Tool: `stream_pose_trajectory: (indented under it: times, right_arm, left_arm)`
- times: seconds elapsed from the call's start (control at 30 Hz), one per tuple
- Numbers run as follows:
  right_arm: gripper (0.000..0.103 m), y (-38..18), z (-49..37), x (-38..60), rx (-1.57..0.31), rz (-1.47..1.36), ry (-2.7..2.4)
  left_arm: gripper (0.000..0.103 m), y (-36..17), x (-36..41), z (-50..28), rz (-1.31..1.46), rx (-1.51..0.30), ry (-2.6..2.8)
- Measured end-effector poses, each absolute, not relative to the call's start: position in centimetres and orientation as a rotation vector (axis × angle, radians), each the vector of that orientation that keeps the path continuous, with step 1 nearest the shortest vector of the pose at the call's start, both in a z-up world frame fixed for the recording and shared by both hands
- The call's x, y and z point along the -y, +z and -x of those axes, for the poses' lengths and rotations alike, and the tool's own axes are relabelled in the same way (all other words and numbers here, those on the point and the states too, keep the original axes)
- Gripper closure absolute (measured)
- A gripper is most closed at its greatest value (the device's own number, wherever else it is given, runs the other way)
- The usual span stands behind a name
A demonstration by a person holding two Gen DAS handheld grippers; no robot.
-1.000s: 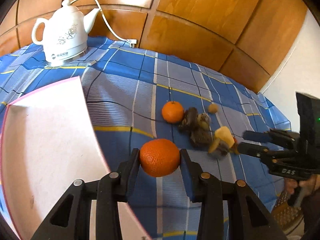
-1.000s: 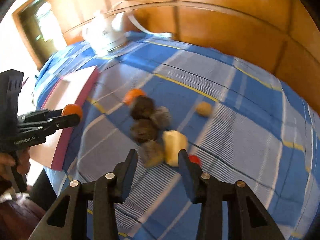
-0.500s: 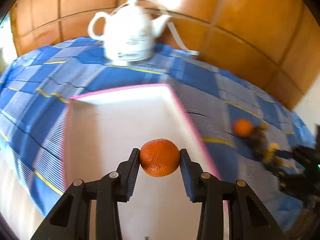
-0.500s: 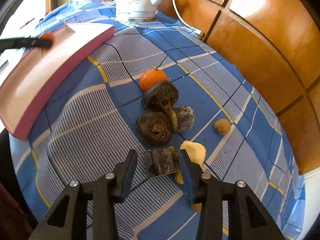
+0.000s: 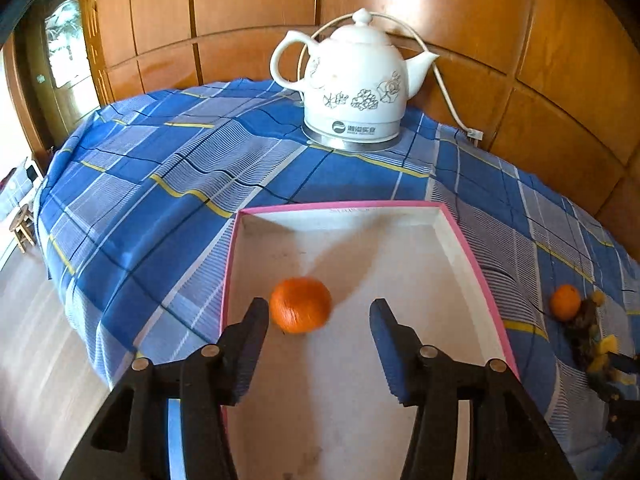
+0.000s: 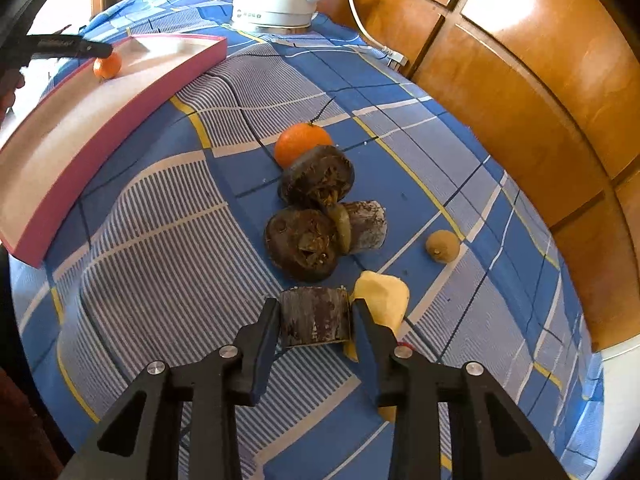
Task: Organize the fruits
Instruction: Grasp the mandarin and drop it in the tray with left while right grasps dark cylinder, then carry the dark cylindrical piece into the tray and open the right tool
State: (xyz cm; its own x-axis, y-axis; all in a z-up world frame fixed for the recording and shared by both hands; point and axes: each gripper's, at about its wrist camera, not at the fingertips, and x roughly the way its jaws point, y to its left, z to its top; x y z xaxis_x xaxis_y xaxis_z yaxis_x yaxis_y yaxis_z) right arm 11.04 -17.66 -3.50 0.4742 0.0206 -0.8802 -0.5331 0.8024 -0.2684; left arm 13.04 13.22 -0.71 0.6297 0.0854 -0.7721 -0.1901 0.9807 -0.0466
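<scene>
An orange [image 5: 300,305] lies on the white floor of the pink-rimmed tray [image 5: 469,248], close to the left finger and apart from the right one. My left gripper [image 5: 319,314] is open and its jaws are opening. The right wrist view shows this orange [image 6: 107,66] under the left gripper [image 6: 94,50]. My right gripper [image 6: 315,314] is closing, and both pads touch a dark brown cut piece [image 6: 314,318] on the cloth. Behind it lie two dark round fruits [image 6: 302,244], another cut piece [image 6: 366,224], a second orange [image 6: 302,144] and a yellow piece [image 6: 384,292].
A white kettle [image 5: 356,88] with a cord stands at the back of the blue checked tablecloth, against the wood panelling. A small tan round fruit [image 6: 442,246] lies to the right of the pile. The table's edge and the floor lie left of the tray.
My left gripper carried the orange from above the cloth to above the tray, then opened and let it go. My right gripper came down around the dark cut piece and narrowed onto it.
</scene>
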Motion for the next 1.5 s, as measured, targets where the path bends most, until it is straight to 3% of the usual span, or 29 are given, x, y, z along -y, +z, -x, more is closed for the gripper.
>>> stream_pose_trajectory:
  times: [0.43,0.97,1.5]
  right_arm:
    - [0.067,-1.6,-10.3,17.7,-1.000,0.482,0.418]
    - [0.067,-0.5,-9.3,16.2,-1.008,0.347,0.529]
    - [0.067,0.7,-10.6,5.1,-1.002,0.238,0.712]
  left_arm:
    - [0.042,1.8,-7.8,-6.7,0.065,-0.795,0.126]
    - [0.032,5.0,-6.6,-3.5,-0.004,-0.650,0.150]
    - [0.030,5.5,-8.5,-2.2,0.013,-0.618,0.191]
